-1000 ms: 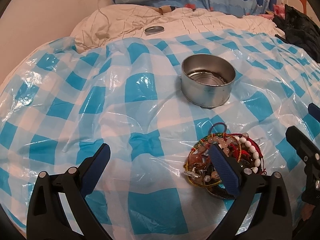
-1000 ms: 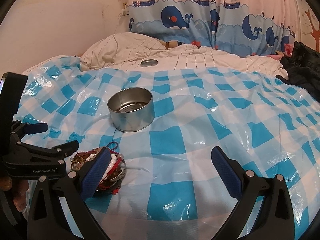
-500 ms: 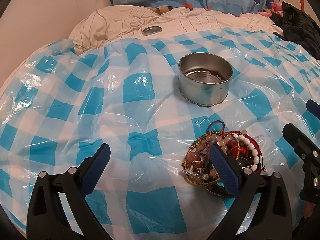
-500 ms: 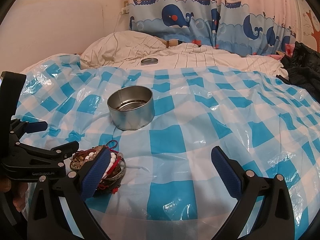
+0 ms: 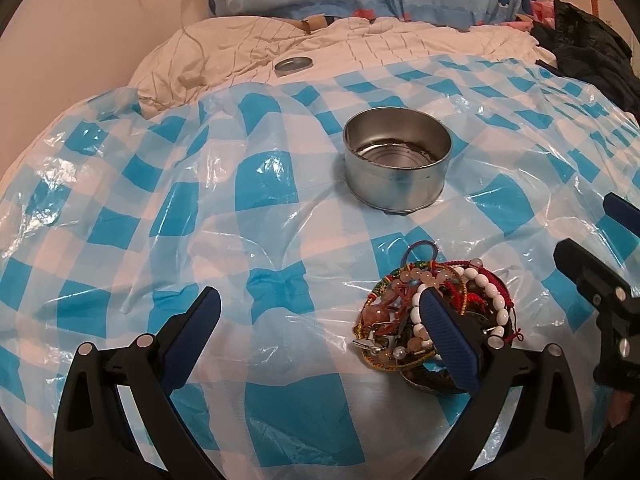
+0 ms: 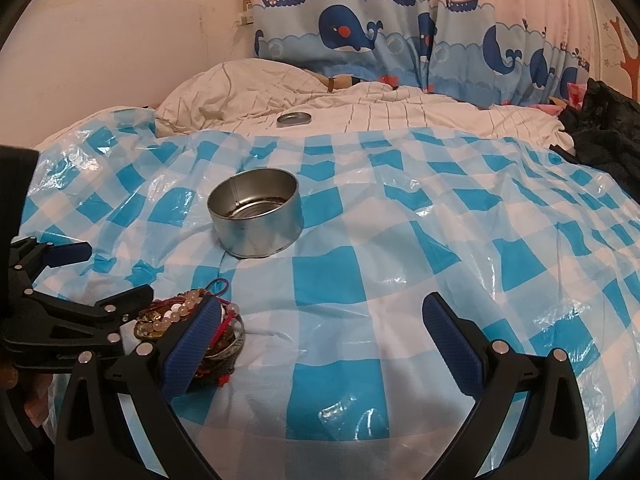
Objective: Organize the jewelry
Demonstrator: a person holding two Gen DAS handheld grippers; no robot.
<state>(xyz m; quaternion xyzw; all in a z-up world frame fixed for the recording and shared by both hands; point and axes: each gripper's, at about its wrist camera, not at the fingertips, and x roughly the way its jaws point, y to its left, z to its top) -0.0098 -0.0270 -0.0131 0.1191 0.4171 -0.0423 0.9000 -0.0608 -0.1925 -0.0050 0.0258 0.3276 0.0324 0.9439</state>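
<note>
A pile of beaded bracelets and cords sits heaped in a shallow lid on the blue-checked plastic sheet; it also shows in the right wrist view. An empty round metal tin stands upright beyond it, also in the right wrist view. My left gripper is open and empty, its right finger over the pile. My right gripper is open and empty, its left finger over the pile's right side. Both hover low over the sheet.
A small metal lid lies on the white quilt at the back. A dark garment lies at the far right. A whale-print curtain hangs behind the bed. The plastic sheet is wrinkled.
The left gripper has drawn back and risen slightly, so tin and pile sit a little farther off. The right gripper has risen a little. Both stay open.
</note>
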